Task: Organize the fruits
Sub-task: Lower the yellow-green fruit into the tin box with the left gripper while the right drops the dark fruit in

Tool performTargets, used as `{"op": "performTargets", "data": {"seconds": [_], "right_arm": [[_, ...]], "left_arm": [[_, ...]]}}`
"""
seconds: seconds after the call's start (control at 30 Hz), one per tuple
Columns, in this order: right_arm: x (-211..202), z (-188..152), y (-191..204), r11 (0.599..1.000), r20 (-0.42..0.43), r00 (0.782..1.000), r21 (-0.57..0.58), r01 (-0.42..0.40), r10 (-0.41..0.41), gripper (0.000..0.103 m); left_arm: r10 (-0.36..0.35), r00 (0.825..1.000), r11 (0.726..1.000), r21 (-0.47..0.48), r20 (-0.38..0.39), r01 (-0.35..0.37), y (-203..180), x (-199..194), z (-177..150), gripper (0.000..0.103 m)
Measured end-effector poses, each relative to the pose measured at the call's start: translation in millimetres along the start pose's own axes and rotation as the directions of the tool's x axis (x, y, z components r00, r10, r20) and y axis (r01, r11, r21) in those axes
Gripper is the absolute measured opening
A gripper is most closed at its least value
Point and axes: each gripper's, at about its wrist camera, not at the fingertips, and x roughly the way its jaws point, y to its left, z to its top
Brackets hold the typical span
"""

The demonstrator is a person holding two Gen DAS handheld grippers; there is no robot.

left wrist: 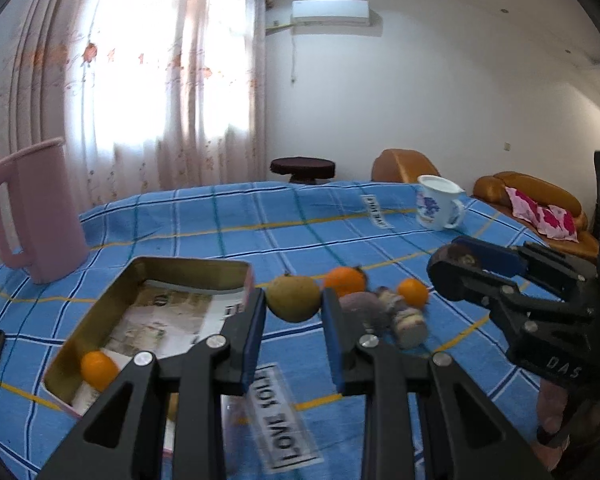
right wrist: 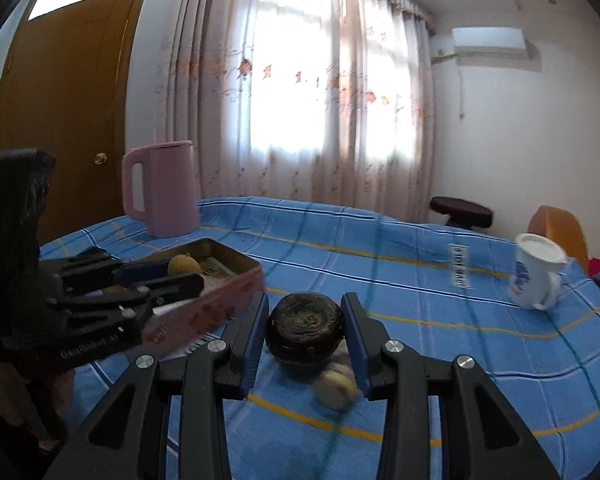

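The left gripper (left wrist: 294, 314) is clenched on a round yellow-green fruit (left wrist: 294, 296), which sits between the tips of its two blue-padded fingers (left wrist: 256, 332). In the right wrist view this same fruit shows just at the open top of the rectangular metal tin (left wrist: 204, 266), golden inside and pink outside. I cannot tell if the fruit is over the tin or only beside its wall.

The tin lies on the table with a blue checked cloth (left wrist: 188, 216). Inside the tin, in the near corner, lies one small orange fruit (left wrist: 98, 368) on printed paper.

The right gripper (right wrist: 305, 308) is grasping a dark brown round fruit (right wrist: 304, 332) with a ringed top, and both pads touch its sides. It is above the cloth, to the right of the tin. Under it lies a pale, blurred round piece (right wrist: 336, 390), which I cannot identify.

On the cloth beyond the left gripper lie two more oranges (left wrist: 344, 280), close to some blurred purple pieces (left wrist: 360, 306).

A tall pink plastic jug (left wrist: 40, 212) with a handle stands upright behind the tin. A white mug with blue flowers (left wrist: 438, 208) stands far to the right, well apart from the fruits.
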Motion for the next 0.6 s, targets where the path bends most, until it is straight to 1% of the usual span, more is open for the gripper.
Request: {"op": "performTargets", "data": {"seconds": [0.17, 0.27, 0.4, 0.53, 0.6], "right_arm": [[32.6, 15.6, 25.9, 0.997, -0.041, 0.997, -0.026, -0.073, 0.072, 0.039], [59.8, 20.9, 43.5, 0.992, -0.083, 0.989, -0.019, -0.125, 0.123, 0.040], [90.0, 23.6, 65.1, 0.987, -0.126, 0.980, -0.023, -0.158, 0.154, 0.040], [115.8, 21.4, 83.6, 0.982, -0.175, 0.969, -0.040, -0.185, 0.176, 0.040], [128.2, 18.2, 91.8, 0.981, -0.204, 0.963, -0.047, -0.189, 0.175, 0.040]], "left_arm": [[0.029, 0.999, 0.999, -0.024, -0.021, -0.029, 28.4, 4.2, 1.2, 0.029], [0.041, 0.999, 0.998, -0.056, -0.032, -0.042, 51.0, 7.5, 5.1, 0.029], [0.097, 0.994, 0.992, -0.075, -0.056, -0.101, 84.0, 13.2, 10.9, 0.029], [0.128, 0.988, 0.986, -0.095, -0.090, -0.137, 109.0, 19.6, 11.1, 0.029], [0.131, 0.986, 0.985, -0.099, -0.104, -0.141, 115.5, 22.8, 10.0, 0.029]]}}
